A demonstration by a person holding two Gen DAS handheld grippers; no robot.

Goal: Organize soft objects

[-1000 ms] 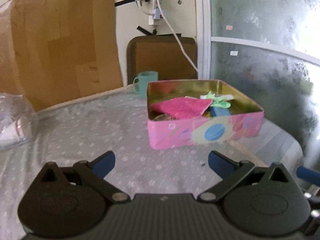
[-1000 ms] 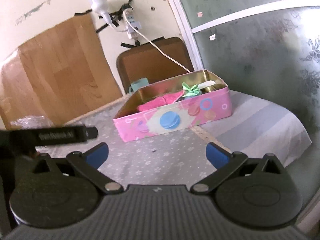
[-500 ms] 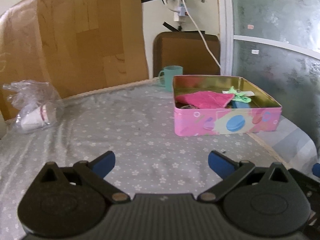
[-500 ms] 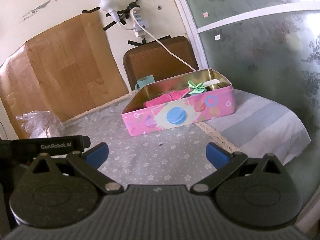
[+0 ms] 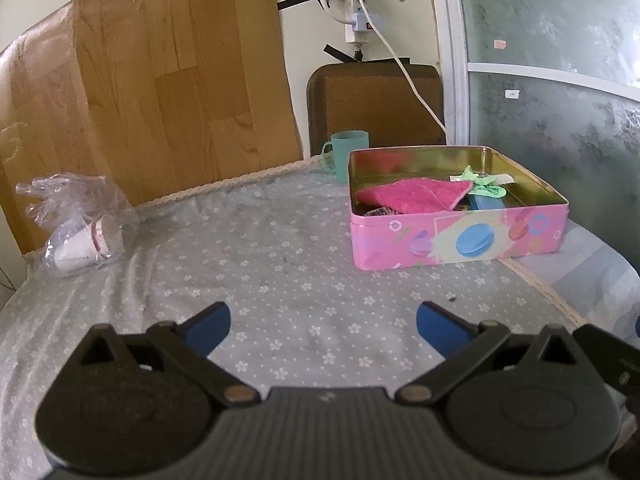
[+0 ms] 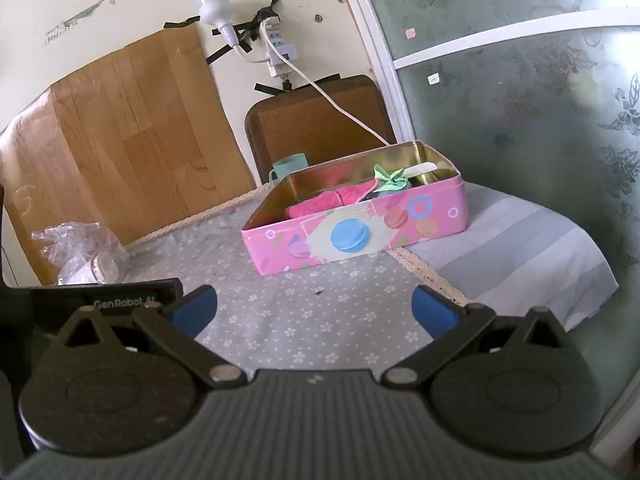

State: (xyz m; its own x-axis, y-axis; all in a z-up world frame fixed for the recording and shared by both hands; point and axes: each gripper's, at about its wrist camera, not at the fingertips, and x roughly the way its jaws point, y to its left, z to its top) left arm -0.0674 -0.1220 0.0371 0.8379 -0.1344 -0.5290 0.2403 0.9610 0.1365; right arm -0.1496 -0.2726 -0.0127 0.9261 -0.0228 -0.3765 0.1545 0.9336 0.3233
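A pink tin box (image 5: 460, 236) (image 6: 360, 236) stands open on the grey flowered cloth, far right. Inside it lie a pink cloth (image 5: 416, 196) (image 6: 320, 206), a green fabric piece (image 5: 484, 182) (image 6: 388, 178) and a blue item (image 5: 486, 202). My left gripper (image 5: 323, 326) is open and empty, held well back from the box. My right gripper (image 6: 314, 311) is open and empty, also back from the box. The left gripper's body (image 6: 104, 300) shows at the left of the right wrist view.
A teal mug (image 5: 350, 152) (image 6: 288, 166) stands behind the box. A clear plastic bag with paper cups (image 5: 80, 232) (image 6: 80, 252) lies at the far left. A brown chair back (image 5: 376, 100), wooden board (image 5: 160, 100) and frosted glass door (image 6: 520, 120) border the table. The cloth's lace edge (image 6: 432, 272) runs right of the box.
Both grippers have pulled back from the box and the left one has swung left, so the box looks smaller and the plastic bag has come into view. Both stayed open.
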